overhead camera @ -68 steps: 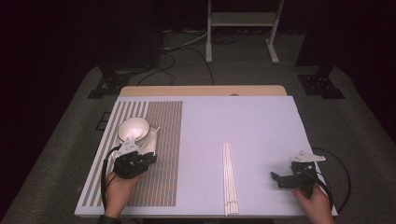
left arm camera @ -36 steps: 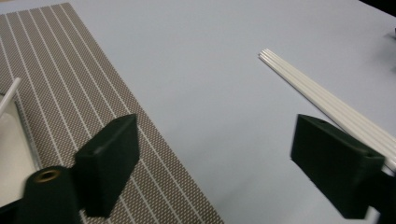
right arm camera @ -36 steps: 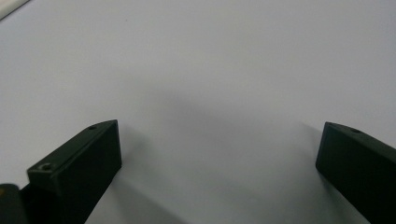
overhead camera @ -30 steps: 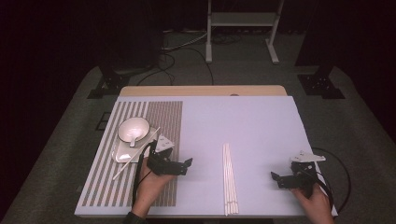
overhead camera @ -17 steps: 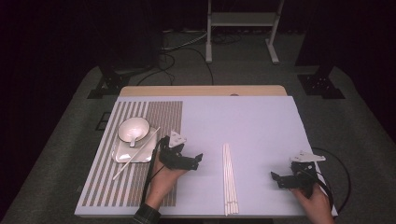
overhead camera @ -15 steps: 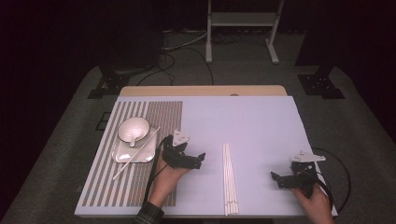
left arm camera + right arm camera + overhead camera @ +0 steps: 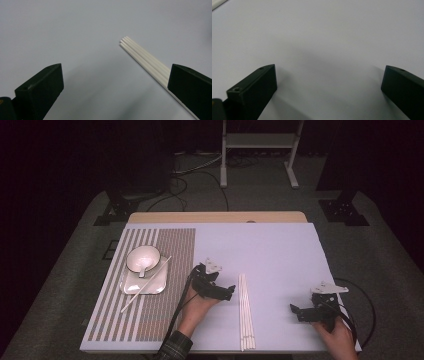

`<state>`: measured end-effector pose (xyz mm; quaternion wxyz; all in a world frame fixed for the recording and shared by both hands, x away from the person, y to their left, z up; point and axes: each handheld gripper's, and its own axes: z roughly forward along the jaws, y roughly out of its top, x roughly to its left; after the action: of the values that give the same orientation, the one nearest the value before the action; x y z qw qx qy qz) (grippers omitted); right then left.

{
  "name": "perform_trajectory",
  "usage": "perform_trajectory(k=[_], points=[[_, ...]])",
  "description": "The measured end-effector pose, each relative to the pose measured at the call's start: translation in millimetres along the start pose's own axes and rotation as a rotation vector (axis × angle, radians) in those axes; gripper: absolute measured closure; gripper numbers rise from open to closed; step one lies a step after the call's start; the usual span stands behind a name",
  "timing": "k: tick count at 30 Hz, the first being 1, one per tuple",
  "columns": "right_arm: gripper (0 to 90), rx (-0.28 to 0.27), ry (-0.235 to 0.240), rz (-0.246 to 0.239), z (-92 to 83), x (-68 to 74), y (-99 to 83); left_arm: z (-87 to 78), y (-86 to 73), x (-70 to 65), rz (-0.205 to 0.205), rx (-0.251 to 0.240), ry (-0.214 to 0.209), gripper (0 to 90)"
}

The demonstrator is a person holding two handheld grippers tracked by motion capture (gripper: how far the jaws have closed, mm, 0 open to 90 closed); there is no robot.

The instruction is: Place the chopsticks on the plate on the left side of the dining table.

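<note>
Beside the white sticks [image 7: 245, 310], open left claw [image 7: 229, 293]

A striped placemat [image 7: 172, 250] covered the tabletop [image 7: 270, 245] toward nine o'clock. On it lay a square plate [image 7: 150, 285] carrying a white bowl [image 7: 142, 257], a spoon [image 7: 143, 269] inside, a long stick [image 7: 145, 285] leaning across.

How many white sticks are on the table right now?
5, as far as I can tell: four in the bundle beside the left hand-held gripper, one leaning across the plate. More may hide in the bundle.
</note>
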<state>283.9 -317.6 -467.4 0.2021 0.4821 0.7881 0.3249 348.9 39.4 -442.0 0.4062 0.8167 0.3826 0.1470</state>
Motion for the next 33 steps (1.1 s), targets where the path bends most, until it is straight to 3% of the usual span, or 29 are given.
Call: perform_trajectory(k=[6, 13, 25, 28, 33], points=[[0.0, 0.0, 0.0, 0.0, 0.0, 0.0, 0.0, 14.7, 1.4, -10.1, 0.007, 0.026, -0.017, 0.0], [0.0, 0.0, 0.0, 0.0, 0.0, 0.0, 0.0, 24.8, 0.9, -18.2, 0.028, 0.066, -0.006, 0.0], [0.0, -0.001, 0.0, 0.0, 0.0, 0.0, 0.0, 31.6, -1.8, -20.3, 0.034, 0.096, 0.008, 0.0], [0.0, -0.001, 0.0, 0.0, 0.0, 0.0, -0.1, 32.8, -2.8, -23.2, 0.066, 0.108, 0.025, 0.0], [0.0, -0.001, 0.0, 0.0, 0.0, 0.0, 0.0, 31.3, -4.5, -22.4, 0.079, 0.113, 0.041, 0.0]])
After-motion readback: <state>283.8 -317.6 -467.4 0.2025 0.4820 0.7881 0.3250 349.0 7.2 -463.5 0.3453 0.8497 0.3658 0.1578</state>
